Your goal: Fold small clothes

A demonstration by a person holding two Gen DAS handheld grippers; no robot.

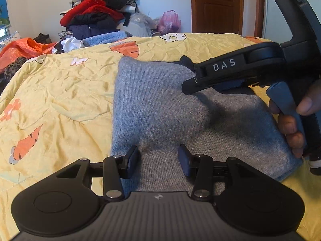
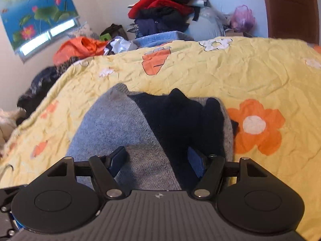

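Observation:
A grey knit garment (image 1: 160,104) lies folded on the yellow flowered quilt (image 1: 60,92). My left gripper (image 1: 158,157) hovers over its near edge, open, with only flat cloth showing between the fingers. My right gripper (image 1: 188,86) reaches in from the right over the garment's far part, a hand (image 1: 291,124) on its trigger. In the right wrist view the right gripper (image 2: 156,157) is open above the grey garment (image 2: 112,124), where a dark navy part (image 2: 176,116) lies on top at the far right. Neither gripper's pads press on the cloth.
A heap of red, black and navy clothes (image 1: 96,14) is piled behind the bed, with an orange plastic bag (image 1: 22,48) to the left and a pink bag (image 1: 169,21) by the wooden door (image 1: 218,6). The quilt (image 2: 240,70) spreads wide around the garment.

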